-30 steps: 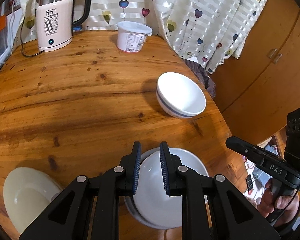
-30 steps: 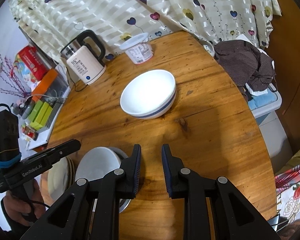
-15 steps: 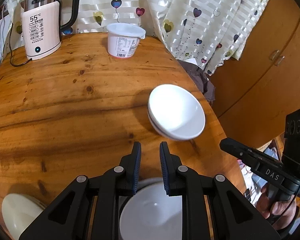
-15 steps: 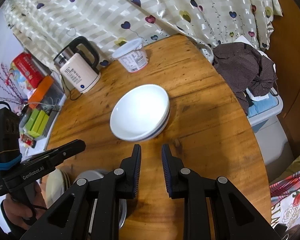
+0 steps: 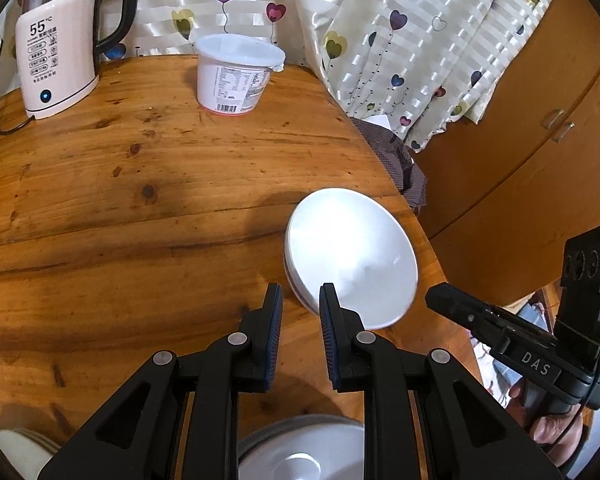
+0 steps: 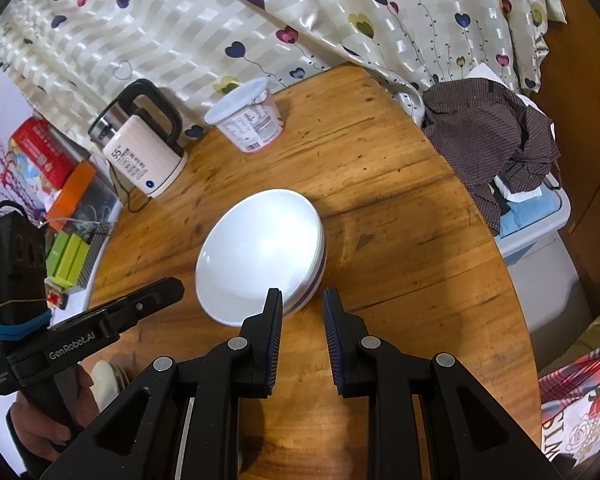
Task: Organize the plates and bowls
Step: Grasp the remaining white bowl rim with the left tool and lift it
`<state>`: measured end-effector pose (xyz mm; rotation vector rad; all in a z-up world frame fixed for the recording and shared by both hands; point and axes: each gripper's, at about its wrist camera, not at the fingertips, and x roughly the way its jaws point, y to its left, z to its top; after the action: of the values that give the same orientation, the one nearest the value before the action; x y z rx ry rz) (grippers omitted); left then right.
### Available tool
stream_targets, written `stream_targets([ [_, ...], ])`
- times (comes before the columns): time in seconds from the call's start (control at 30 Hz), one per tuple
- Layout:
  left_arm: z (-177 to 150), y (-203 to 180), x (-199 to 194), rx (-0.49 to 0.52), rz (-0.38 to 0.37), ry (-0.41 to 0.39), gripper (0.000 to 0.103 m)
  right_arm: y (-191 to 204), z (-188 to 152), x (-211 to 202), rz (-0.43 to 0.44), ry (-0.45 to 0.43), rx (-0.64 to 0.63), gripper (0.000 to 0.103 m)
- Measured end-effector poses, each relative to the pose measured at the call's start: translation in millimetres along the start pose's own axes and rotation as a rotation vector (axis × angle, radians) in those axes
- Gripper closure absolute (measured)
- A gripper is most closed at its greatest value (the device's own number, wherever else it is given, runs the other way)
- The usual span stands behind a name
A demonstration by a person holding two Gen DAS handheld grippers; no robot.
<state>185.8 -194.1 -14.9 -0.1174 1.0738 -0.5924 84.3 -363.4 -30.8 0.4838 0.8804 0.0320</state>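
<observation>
My white round bowl [image 5: 350, 258] sits near the wooden table's right edge [image 5: 424, 236], both grippers [image 5: 300, 310] [image 6: 302, 310] angled down, slightly apart, empty.

**My two black grippers**

My left gripper [image 5: 299, 300] is matte black with blue ribbed pads [image 5: 275, 320] and silver pivot screws; its side reads "GenRobot.AI", with a blue band lower left. My right gripper [image 6: 302, 304] matches, marked "DAS".

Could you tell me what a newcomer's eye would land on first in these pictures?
Probably the white bowl in the middle of the round wooden table, just ahead of both grippers' black fingers. Next, the pale kettle and white tub by the heart-patterned curtain at the table's far edge.
</observation>
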Motion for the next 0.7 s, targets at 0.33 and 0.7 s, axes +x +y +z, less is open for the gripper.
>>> stream_targets([
  [0.33, 11.9, 8.2, 21.7, -0.024, -0.013, 0.018, 0.077, -5.3, 9.2, 18.3, 0.001, 0.019, 0.014, 0.082],
  [0.7, 14.9, 7.9, 37.2, -0.009, -0.056, 0.039, 0.077, -2.9, 12.3, 31.3, 0.004, 0.038, 0.007, 0.082],
])
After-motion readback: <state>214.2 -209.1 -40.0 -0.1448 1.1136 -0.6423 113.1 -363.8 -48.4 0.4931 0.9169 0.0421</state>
